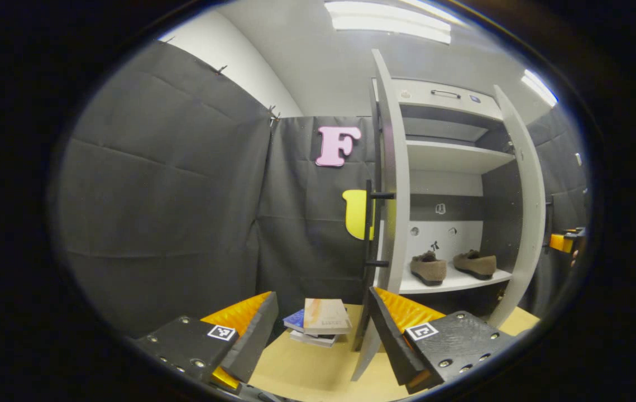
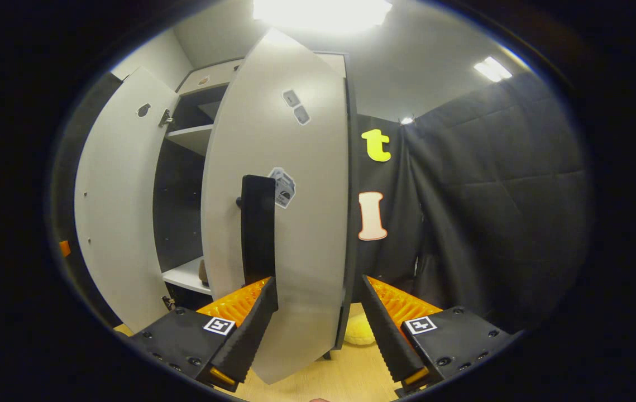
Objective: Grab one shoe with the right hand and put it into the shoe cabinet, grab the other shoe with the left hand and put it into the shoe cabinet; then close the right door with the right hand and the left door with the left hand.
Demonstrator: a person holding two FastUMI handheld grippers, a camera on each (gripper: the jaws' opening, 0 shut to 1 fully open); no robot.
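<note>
**Both shoes are in, both doors are open**

Black cloth walls close the booth on all sides, and a pale wooden desk carries the shoe cabinet.

In the left gripper view the two brown shoes stand side by side on the lower shelf of the cabinet: one shoe nearer to the left door, the other shoe just beside it, toward the right door. So the first half of the task looks finished.

What is left, as I judge it, is the doors. The left door stands open, with its edge turned toward the camera, and its dark handle points to the booth wall. The right door is open too. In the right gripper view the same right door is very near, and its black handle rises just above the gripper's left finger.

The right gripper is open and holds nothing; the door panel lies between its fingers, but I cannot tell if they touch it. It seems ready to push this door closed. The left gripper is open and empty as well, and the lower edge of the left door is near its right finger.

A small stack of books lies on the desk, left of the cabinet.
</note>
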